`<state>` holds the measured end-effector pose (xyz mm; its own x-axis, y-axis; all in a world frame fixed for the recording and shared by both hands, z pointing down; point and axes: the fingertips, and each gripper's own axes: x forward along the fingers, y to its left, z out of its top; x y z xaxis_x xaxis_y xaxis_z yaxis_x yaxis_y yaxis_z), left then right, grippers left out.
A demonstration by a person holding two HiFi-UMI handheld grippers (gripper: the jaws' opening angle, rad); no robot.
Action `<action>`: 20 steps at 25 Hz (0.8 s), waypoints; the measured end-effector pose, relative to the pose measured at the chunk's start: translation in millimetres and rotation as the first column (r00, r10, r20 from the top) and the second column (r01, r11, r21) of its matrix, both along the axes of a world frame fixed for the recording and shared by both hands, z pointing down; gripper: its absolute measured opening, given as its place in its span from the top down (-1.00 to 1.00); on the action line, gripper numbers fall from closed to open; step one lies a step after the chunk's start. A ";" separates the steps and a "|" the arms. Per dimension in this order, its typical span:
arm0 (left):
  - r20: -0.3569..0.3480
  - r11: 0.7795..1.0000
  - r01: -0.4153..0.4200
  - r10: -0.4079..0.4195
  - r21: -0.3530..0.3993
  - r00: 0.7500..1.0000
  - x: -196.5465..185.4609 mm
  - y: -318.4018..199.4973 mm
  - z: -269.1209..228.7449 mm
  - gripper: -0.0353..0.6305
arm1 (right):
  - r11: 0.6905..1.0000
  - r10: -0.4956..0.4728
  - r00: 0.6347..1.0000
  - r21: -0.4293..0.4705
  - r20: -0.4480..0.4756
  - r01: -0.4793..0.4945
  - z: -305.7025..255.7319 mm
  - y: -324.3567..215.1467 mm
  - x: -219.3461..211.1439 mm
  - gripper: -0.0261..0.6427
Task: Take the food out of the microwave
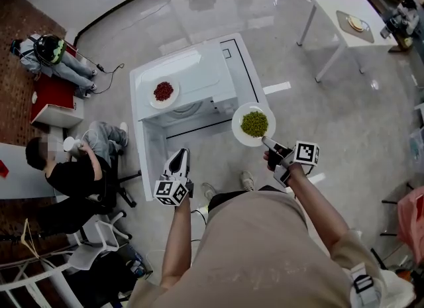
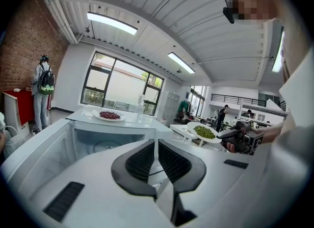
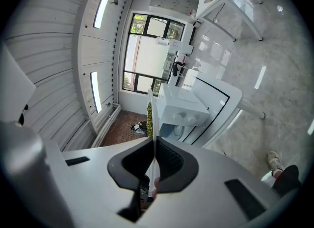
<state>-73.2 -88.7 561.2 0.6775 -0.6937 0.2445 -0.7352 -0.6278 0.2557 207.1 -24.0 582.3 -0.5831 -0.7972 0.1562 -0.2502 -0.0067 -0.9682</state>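
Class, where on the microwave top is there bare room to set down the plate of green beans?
The microwave top is bare behind and right of the plate of red beans, which occupies its front-left corner. The white table also has bare room left of its plate.

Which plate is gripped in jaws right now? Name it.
The plate of green food, its rim pinched by the right gripper and held in the air; the plate of red food rests untouched on the microwave.
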 end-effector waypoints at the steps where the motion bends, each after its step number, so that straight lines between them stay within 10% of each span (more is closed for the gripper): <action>1: 0.008 1.000 0.000 0.000 -0.007 1.000 0.2 0.0 6.5 0.86 | 1.000 -0.002 1.000 -0.004 -0.001 0.002 4.6 0.3 0.9 0.87; 20: 0.064 0.988 0.008 0.002 -0.152 0.998 2.3 10.9 93.5 0.85 | 0.992 0.047 0.999 -0.117 -0.012 -0.049 114.5 24.8 31.9 0.87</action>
